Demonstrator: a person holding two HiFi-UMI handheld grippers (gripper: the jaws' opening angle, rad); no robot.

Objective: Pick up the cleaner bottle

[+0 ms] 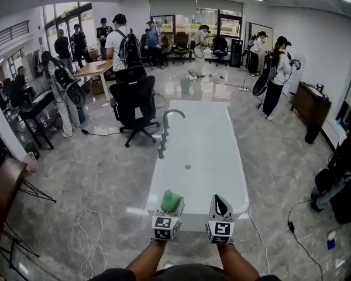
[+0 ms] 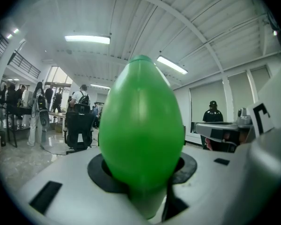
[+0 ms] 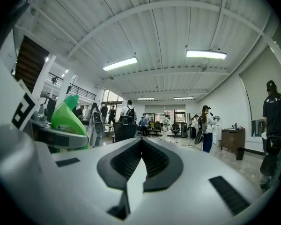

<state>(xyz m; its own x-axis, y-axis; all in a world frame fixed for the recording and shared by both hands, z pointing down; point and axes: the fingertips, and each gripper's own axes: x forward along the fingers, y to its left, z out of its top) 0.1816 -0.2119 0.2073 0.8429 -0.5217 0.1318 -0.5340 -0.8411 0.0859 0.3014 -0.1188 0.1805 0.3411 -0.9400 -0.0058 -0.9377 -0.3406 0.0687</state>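
Note:
The green cleaner bottle [image 1: 171, 201] is off the ground, with my left gripper [image 1: 169, 209] shut on it over the near end of the white bathtub [image 1: 199, 157]. In the left gripper view the bottle [image 2: 140, 125] fills the middle and stands up between the white jaws, its lower part pinched where they meet. My right gripper [image 1: 221, 208] hangs just to the right of it at about the same height, its dark pads [image 3: 154, 161] closed together with nothing between them. From the right gripper view the bottle [image 3: 65, 118] shows at the left, gripped by the left gripper [image 3: 61, 138].
A grey faucet [image 1: 167, 127] stands on the bathtub's left rim. Behind it is a black office chair [image 1: 134, 104]. Several people stand around the room. Cables [image 1: 90, 233] lie on the grey floor at the left, and a wooden cabinet [image 1: 310, 104] is at the right wall.

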